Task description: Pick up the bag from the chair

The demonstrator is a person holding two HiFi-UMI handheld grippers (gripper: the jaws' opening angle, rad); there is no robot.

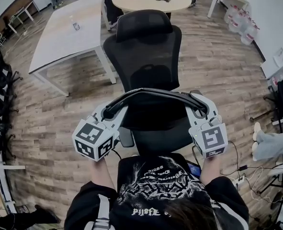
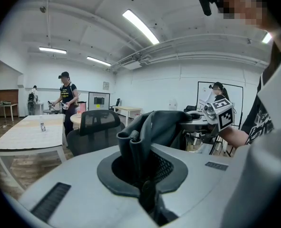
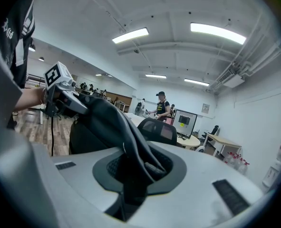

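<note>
**A:** ok so where's the bag (image 1: 153,96) at right now?

**B:** The top of it is up above the seat, strung between both grippers, right in front of the backrest of the black mesh chair (image 1: 146,47). From the head view it's a dark arc running from one gripper to the other.

**A:** what's it look like close up?

**B:** Blackish, soft, matte, kinda leathery. In the left gripper view it's bunched into thick upright folds with a rolled edge. In the right gripper view it's a smoother band sweeping off toward the other gripper.

**A:** and the jaws?

**B:** The left gripper (image 1: 111,111) is pinched tight on the folded end. The right gripper (image 1: 198,110) is clamped on the other end, its jaws a little apart around the material. Can't tell if any of the bag hangs down to the seat, it's black on black.
</note>
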